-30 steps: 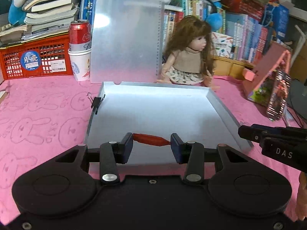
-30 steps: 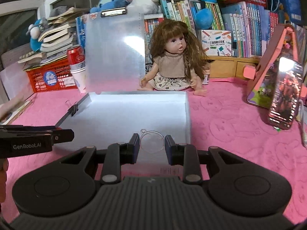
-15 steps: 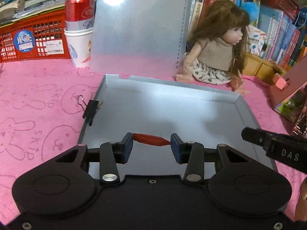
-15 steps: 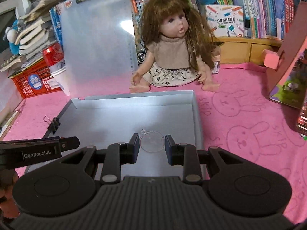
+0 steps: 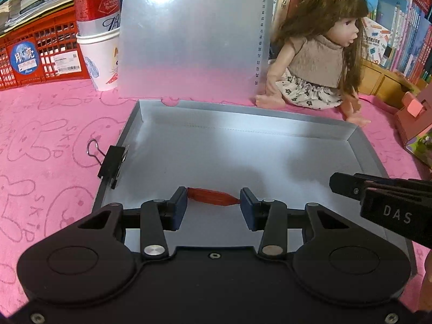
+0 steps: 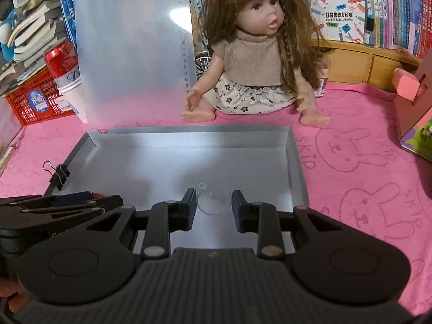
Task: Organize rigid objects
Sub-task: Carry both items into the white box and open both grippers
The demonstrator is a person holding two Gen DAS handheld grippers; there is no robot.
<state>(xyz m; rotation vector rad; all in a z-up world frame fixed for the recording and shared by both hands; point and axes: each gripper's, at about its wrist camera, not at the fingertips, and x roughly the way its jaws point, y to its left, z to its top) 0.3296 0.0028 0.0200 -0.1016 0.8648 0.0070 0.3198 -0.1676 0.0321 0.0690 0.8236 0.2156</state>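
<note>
Step in hand: carrying two small rigid items to the grey tray point(image 5: 272, 135), both grippers poised above its near half; judged a delivery stage, nothing set down yet.
Left gripper point(image 5: 213, 200): jaws narrow, clamped end to end on a slim red piece point(image 5: 212, 196), which hangs above the tray floor, toward the tray's near left.
Right gripper point(image 6: 213, 201): jaws narrow, pressing the two sides of a clear round disc point(image 6: 213, 199), held over the tray's near middle; whether the disc touches the floor cannot be told.
Tray: shallow, open, floor bare in both views; a black binder clip point(image 5: 113, 162) grips its left wall.
Beyond the tray: a translucent clipboard point(image 5: 194, 35) stands upright just behind its far left corner, a doll point(image 6: 259, 54) sits just behind its far right edge, a red can point(image 5: 95, 5) rests in a paper cup point(image 5: 101, 59) left of the clipboard.
Next move, as judged: lower each gripper until its item meets the tray floor, then open the jaws; keep the two items apart so they do not knock.
Care: the disc is clear and light, likely to roll or stick to a pad on release.
</note>
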